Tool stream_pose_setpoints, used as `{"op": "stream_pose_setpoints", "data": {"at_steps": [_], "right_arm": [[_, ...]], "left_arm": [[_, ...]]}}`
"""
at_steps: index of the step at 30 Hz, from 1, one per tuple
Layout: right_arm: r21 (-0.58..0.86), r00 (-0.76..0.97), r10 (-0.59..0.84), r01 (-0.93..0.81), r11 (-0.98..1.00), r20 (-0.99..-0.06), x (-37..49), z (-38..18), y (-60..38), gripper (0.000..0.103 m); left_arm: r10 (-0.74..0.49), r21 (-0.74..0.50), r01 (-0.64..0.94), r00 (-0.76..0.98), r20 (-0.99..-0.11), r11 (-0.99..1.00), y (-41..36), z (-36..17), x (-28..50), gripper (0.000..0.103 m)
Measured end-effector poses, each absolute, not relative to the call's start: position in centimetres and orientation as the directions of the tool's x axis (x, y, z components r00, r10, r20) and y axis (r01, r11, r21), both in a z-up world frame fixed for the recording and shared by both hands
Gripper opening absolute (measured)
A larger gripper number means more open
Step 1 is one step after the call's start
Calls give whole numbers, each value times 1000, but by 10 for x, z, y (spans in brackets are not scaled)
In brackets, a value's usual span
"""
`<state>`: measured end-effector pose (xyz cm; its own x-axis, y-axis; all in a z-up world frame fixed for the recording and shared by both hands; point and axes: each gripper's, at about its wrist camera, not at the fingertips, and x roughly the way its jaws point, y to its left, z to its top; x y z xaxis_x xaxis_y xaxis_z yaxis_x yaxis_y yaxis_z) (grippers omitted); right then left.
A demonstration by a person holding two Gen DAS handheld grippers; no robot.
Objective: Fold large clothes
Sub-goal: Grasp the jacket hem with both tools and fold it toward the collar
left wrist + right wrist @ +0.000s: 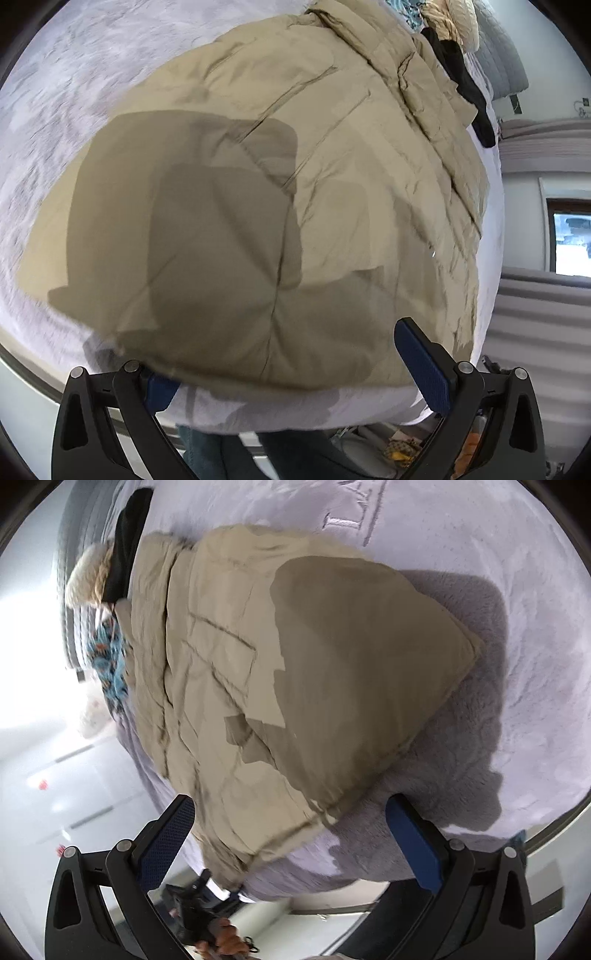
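Note:
A large beige puffer jacket [295, 177] lies spread on a pale lilac fleece blanket [66, 74] on a bed. My left gripper [291, 369] is open over the jacket's near hem; its left finger is partly hidden under the hem and nothing is gripped. In the right wrist view the same jacket [280, 672] lies with a corner pointing right. My right gripper [291, 842] is open above the jacket's near edge and holds nothing.
Black, cream and patterned blue clothes [454, 48] are piled at the jacket's far end, seen also in the right wrist view [110, 602]. The bed edge [369, 878] runs just below both grippers. The blanket [498, 590] extends to the right.

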<state>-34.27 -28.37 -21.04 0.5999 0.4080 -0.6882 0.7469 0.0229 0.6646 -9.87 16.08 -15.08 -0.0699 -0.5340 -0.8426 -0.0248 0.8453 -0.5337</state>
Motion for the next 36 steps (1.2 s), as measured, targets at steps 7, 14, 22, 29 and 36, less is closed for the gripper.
{"op": "stream_pose_setpoints", "data": {"at_steps": [7,14,22,29,36], "right_arm": [[709,660,384,705,-22,-645,-326,-214,-290,102],[678,645,400,731,-75,-651,-323,-225,-281,35],[678,621,350,733,60,-702,-317,-197,-279,12],[683,619,308,710,174,-722,-303,-167,-285,12],[718,651,304,615,327,-696,-263,-117,-311,10]], "left_arm": [[-516,-516,3,-14,-856,856,143,-147,-78,68],[-475,-472,110,1,-880,874,139,-134,-71,18],[-511,-480,245,76,-856,842,145,-92,-66,13],[-521,-474,299,102,-847,828,138,-66,-49,13],[-512,-450,293,185,-839,844,120,-25,-21,13]]}}
